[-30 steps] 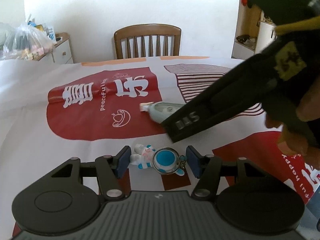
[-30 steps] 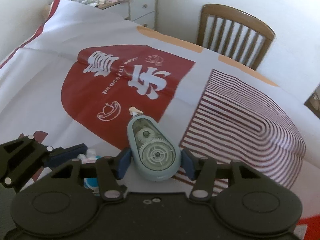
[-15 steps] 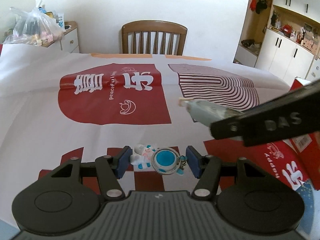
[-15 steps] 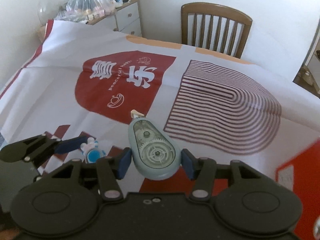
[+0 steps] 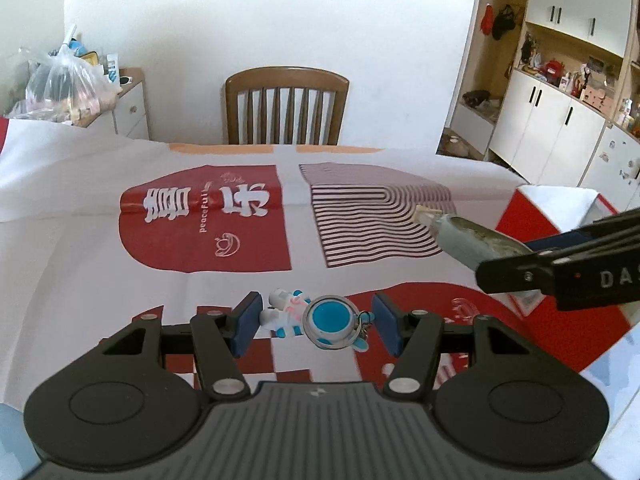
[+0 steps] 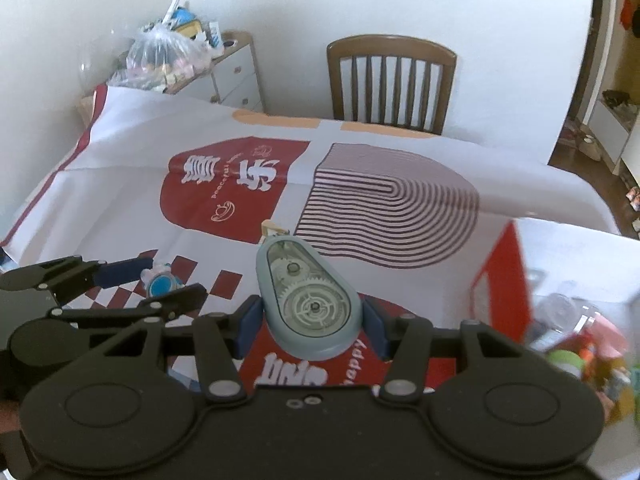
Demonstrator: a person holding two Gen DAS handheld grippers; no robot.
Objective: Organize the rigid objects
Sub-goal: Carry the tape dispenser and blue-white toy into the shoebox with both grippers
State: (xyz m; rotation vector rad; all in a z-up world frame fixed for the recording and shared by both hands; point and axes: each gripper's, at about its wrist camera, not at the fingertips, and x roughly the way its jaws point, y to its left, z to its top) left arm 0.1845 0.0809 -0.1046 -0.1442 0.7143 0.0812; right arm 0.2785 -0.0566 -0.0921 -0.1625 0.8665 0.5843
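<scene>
- Two objects in transit, both lifted clear of the counter (image 5: 72, 208): an astronaut keychain figure (image 5: 312, 318) in the left gripper (image 5: 316, 322), a grey-blue correction-tape dispenser (image 6: 308, 304) in the right gripper (image 6: 312, 320).
- Left fingers (image 5: 246, 322) at about half width, closed on the figure, which lies crosswise with its round blue helmet toward the right finger. The keyring hardware, not the body, sits against that finger.
- Right fingers (image 6: 250, 326) also at medium width, clamped on the dispenser's wide rear; its tip juts forward, unsupported.
- Both items hang over the near half of the counter, the dispenser nearer the right edge.
- Risk, figure: contact looks slight and lopsided. Judgement: a jolt or wrist roll could let it pivot on the ring and drop.
- Risk, dispenser: smooth, tapering shell; a pinch on the curve may squeeze it forward out of the fingers.
- Risk, collision: the two grippers sit close; crossing paths could knock either load.
- Right wrist view only: red-sided box (image 6: 504, 280) at the right edge, already holding blurred colourful items, probably the destination. Also shows the dispenser's gears through its clear face.
- Left wrist view only: the figure's grip close up, the dispenser (image 5: 464, 240) side-on, and cabinets (image 5: 560, 128) beyond the counter's right side.
</scene>
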